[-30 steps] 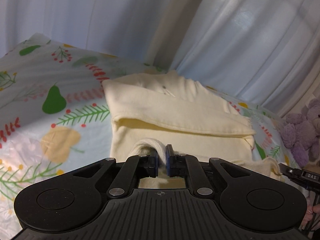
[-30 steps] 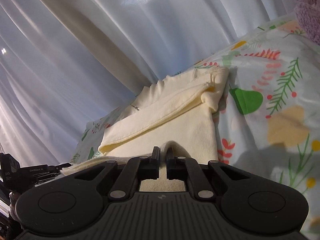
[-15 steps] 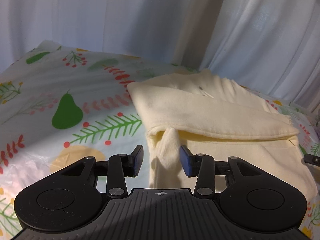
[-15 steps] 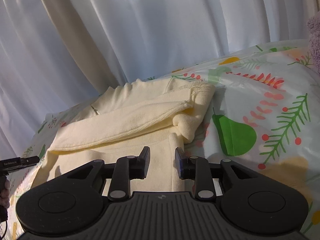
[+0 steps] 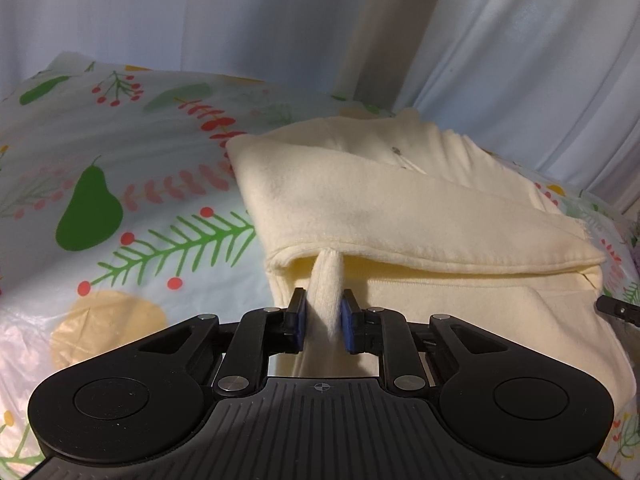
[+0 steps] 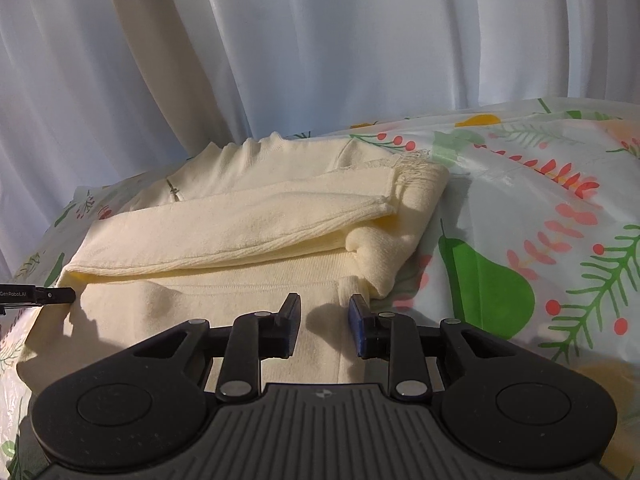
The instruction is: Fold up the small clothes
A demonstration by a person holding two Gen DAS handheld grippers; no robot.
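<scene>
Cream sweatshirt [image 5: 400,208] lies partly folded on a bedsheet [image 5: 120,152] printed with green pears, red berries and fern sprigs, a sleeve laid across its body and its collar toward pale curtains [image 6: 320,40] at the back. In the left wrist view, the left gripper [image 5: 324,316] has a raised ridge of the garment's near edge between its blue pads, which touch the cloth on both sides; its jaws have just been closing on that pinch. In the right wrist view, the right gripper [image 6: 324,320] stands over the sweatshirt's lower right part, beside the bunched cuff [image 6: 384,256], its jaws parted and just having opened further, the fabric lying flat below them with no pinch taken. The tip of each gripper shows at the edge of the other's view, at opposite ends of the garment's near edge. Frayed threads mark the folded sleeve's end near the sheet.
</scene>
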